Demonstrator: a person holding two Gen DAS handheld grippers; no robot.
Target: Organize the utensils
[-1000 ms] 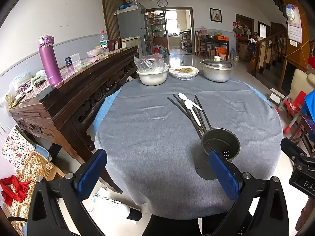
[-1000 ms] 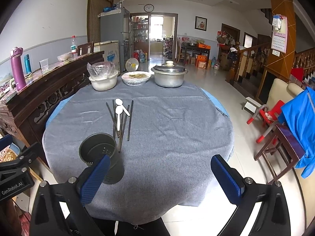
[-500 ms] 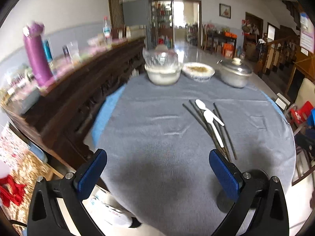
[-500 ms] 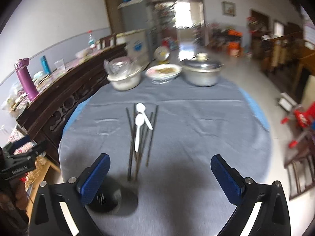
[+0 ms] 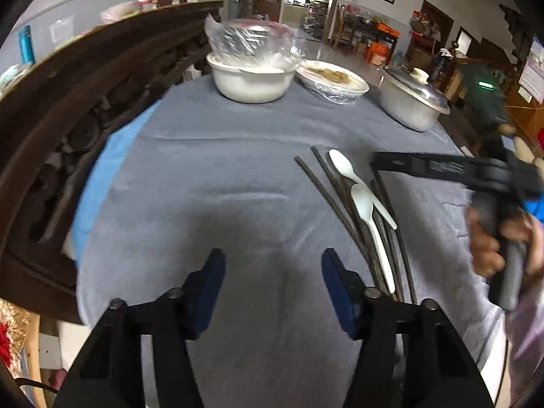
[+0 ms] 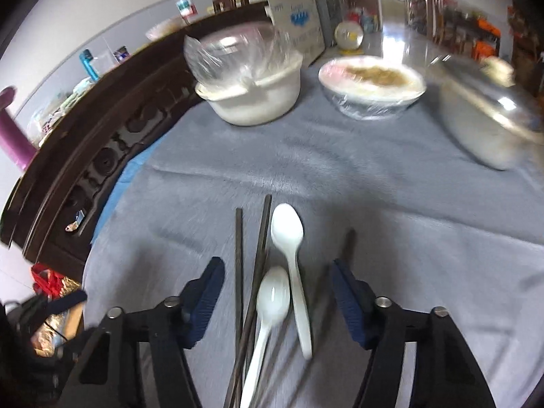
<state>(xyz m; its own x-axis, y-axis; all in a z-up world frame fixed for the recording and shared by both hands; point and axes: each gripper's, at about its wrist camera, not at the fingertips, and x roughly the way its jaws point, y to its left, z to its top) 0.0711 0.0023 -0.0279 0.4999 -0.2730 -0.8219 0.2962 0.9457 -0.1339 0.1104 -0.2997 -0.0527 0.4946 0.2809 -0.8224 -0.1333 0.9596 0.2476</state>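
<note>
Left wrist: my left tongs (image 5: 272, 273) just narrowed to half-spread, nothing between them, over bare grey tablecloth (image 5: 204, 176). Dark chopsticks (image 5: 343, 204) and two white plastic spoons (image 5: 365, 204) lie loose just beside.

Right wrist: my right tongs (image 6: 277, 284) likewise closing, straddling spoons and chopsticks without pinching (blurred). Nothing sorted yet.

Bare grey cloth on the counter (image 5: 204, 183) leaves open room left of the chopsticks (image 5: 335, 200) and spoons (image 6: 289, 238). A white bowl (image 5: 251, 81), covered dish (image 5: 335, 80) and metal pot (image 5: 408, 102) block the far edge; a dark sideboard (image 5: 68, 102) walls the left.
</note>
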